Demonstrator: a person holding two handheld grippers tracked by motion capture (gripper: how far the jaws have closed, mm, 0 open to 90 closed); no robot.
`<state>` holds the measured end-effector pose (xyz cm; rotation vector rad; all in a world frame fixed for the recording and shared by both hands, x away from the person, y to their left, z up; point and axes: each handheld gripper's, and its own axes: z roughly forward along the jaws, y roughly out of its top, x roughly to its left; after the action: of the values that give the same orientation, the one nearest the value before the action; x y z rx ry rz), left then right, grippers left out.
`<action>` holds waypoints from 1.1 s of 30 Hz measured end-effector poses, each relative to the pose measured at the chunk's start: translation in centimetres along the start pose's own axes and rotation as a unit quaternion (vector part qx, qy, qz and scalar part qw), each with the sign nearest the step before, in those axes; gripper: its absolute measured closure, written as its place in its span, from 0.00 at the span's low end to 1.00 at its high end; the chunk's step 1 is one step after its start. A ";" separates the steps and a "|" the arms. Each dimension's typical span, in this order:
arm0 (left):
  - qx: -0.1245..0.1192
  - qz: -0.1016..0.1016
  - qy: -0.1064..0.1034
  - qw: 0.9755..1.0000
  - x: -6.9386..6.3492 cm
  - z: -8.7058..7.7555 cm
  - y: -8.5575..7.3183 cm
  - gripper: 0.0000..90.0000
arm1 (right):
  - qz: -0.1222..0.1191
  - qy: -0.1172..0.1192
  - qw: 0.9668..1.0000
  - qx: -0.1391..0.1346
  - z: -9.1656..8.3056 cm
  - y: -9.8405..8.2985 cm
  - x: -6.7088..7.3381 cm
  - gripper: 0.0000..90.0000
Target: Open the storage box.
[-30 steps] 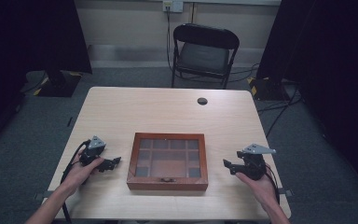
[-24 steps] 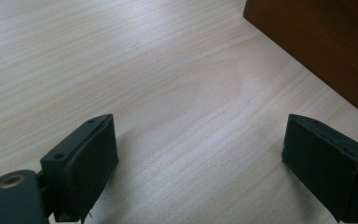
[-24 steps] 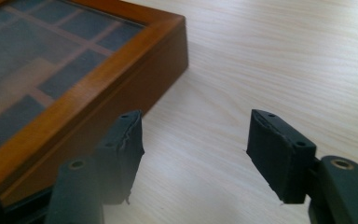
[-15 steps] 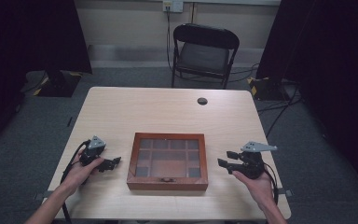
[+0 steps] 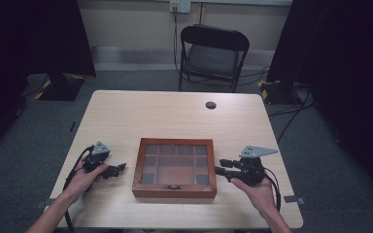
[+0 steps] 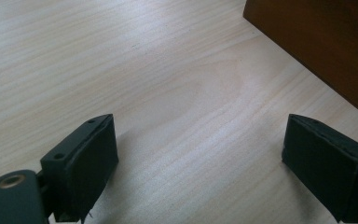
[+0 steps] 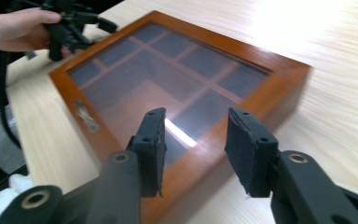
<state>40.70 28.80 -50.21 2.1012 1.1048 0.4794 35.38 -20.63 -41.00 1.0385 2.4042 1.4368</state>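
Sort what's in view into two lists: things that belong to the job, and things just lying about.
Job:
- box, wooden, glass lid shut
- right gripper, jaws just been closing, nothing between them, raised at the box's right edge
- left gripper, open, on the table left of the box

Lying about:
- round black thing near the far table edge
- chair behind the table

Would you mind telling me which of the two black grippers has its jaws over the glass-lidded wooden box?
The right gripper: its jaws have just been closing, empty, above the brown wooden box's right edge. The left gripper rests open, apart from the box, on the table.
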 end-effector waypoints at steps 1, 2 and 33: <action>0.000 0.000 0.000 1.000 0.0 0.0 0.0 0.11 | -0.003 0.006 1.000 0.001 0.2 0.3 0.3 0.65; 0.000 0.000 0.000 1.000 0.0 0.0 0.0 0.11 | -0.007 0.009 1.000 0.000 0.4 0.6 0.5 0.66; 0.000 0.000 0.000 1.000 0.0 0.0 0.0 0.11 | -0.063 0.139 0.987 0.053 7.8 1.7 6.0 0.87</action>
<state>40.70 28.80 -50.21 2.1012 1.1047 0.4793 35.27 -10.72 -42.47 0.7310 2.7105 1.5124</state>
